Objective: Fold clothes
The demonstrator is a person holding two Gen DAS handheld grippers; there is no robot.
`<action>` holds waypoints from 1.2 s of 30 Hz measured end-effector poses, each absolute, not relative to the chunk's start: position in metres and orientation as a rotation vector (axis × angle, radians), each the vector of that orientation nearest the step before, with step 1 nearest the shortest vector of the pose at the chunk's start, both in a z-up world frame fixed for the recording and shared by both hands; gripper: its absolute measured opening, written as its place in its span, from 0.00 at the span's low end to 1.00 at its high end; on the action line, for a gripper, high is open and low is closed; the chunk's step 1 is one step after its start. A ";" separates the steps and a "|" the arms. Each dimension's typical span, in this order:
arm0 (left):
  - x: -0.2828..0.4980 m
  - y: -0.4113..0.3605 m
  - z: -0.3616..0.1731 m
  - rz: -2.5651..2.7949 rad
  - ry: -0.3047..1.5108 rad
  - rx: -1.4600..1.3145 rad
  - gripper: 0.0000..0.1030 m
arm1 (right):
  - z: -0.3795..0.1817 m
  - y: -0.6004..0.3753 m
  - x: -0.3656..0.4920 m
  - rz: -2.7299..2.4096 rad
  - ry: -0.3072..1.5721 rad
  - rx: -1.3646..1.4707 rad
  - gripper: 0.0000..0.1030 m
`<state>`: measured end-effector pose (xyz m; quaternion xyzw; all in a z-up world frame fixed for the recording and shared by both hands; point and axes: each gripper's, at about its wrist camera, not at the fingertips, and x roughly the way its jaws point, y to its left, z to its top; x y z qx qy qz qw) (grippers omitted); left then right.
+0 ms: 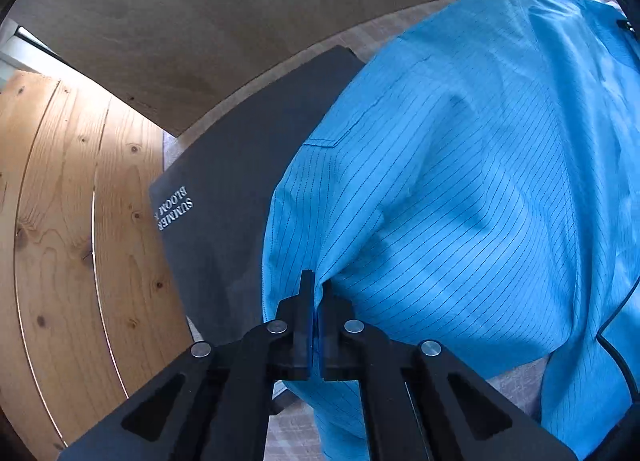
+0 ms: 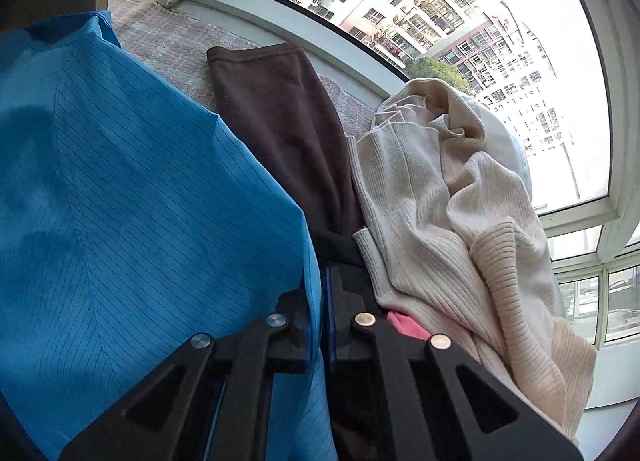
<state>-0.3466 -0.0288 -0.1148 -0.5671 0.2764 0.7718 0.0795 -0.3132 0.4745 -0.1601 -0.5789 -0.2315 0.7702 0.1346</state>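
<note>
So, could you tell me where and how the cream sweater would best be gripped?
Probably by the ribbed hem of the cream sweater, coming from the near right. That edge lies on top of the crumpled heap, folded over and free, clear of the brown garment. Both grippers are shut on the blue shirt.

obstacles: cream sweater, brown cloth | free: wood floor
</note>
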 end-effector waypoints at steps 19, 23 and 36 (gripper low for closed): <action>-0.302 -0.078 -0.055 2.435 0.737 -1.690 0.36 | -0.165 0.478 -0.321 2.281 -0.609 -1.706 0.17; -0.258 -0.101 -0.050 2.476 0.619 -1.725 0.36 | -0.143 0.492 -0.320 2.321 -0.496 -1.692 0.25; -0.185 -0.076 -0.159 2.167 -0.104 -2.021 0.31 | -0.086 0.463 -0.276 2.476 -0.464 -1.594 0.25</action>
